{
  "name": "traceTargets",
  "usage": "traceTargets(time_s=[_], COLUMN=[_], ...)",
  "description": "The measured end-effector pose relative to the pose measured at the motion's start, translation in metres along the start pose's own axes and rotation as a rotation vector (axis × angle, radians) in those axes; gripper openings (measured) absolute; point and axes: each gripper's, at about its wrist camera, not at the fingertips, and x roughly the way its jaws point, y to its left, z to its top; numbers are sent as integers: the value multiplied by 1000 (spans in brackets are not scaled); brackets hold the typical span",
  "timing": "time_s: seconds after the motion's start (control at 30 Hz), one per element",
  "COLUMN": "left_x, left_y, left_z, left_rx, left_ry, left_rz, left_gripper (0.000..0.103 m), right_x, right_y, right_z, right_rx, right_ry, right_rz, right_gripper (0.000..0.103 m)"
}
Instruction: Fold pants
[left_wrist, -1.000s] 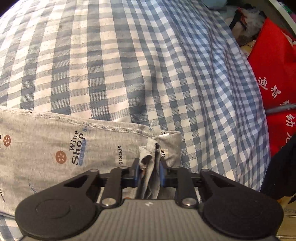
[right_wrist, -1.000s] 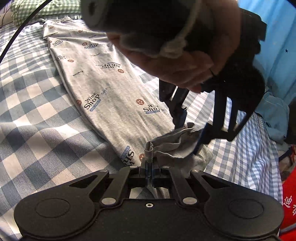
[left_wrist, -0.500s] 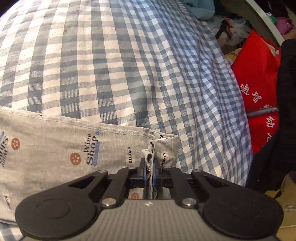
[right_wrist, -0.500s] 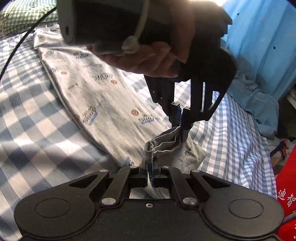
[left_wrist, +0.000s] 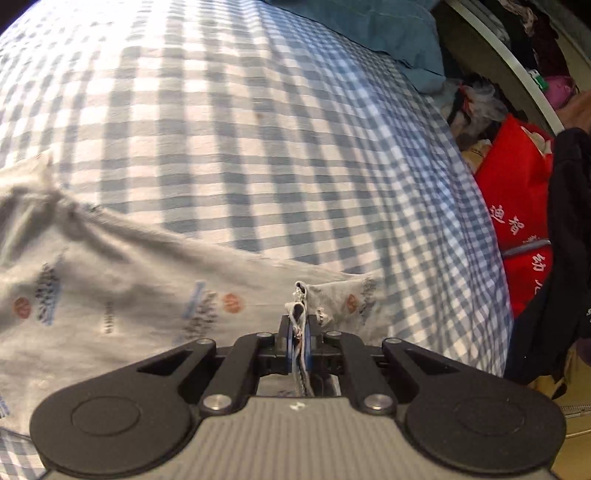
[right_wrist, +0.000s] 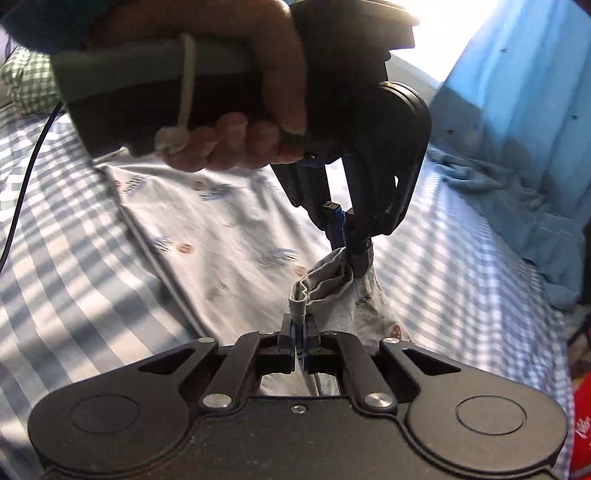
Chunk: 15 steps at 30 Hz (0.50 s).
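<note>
pants, grey with small printed logos, lie along the blue checked bed cover, hem end lifted. left gripper clenched on a bunched fold of hem; right gripper clamped on the neighbouring hem corner. in the right wrist view the person's hand and the left tool fill 12 o'clock, hiding much of the bed beyond. red bag with white characters at 3 o'clock off the bed edge; blue cloth heaped at 2 o'clock.
</note>
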Motion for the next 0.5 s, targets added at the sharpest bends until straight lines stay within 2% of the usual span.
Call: traceTargets(time_s=[0.17,0.27,0.37,0.5], left_x=[11,22,23,6], left_y=[47,65,70,67], left_z=[-10,-12,-11,-8], left_rx=[-26,-42,-39,8], left_ry=[6,10,0,-14], left_rz=[14,1,-27,-60], left_gripper=[6,6,6,5], right_x=[33,50,55,48], right_y=[31,41,46,52], right_z=[14,17,21,31], right_rx=[-31,-25,-8,11], right_ry=[63,100,121,124], right_rz=[44,41,23,2], right_gripper=[3,2,2,2])
